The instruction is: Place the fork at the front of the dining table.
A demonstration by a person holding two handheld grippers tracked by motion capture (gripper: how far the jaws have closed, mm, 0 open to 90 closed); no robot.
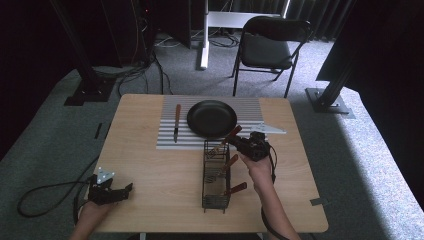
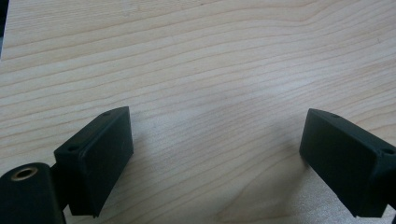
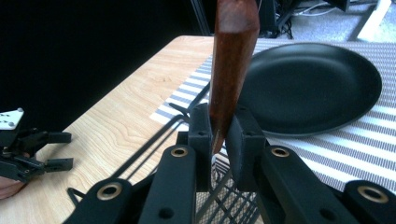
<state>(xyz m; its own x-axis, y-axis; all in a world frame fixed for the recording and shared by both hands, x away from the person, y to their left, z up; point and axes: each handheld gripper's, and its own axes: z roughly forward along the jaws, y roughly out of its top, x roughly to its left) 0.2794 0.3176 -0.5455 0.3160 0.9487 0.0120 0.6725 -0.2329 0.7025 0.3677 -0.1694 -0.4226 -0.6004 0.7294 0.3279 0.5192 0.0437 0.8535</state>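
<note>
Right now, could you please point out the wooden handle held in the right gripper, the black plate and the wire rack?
wooden handle (image 3: 232, 56): right gripper view, middle of the handle.
black plate (image 1: 212, 118): high view, centre of its dish.
wire rack (image 1: 215, 201): high view, near-end mesh wall.

No readable text, labels, brand marks, numbers or signs anywhere in these views. Checked every surface that shows; nothing legible on any of them.
</note>
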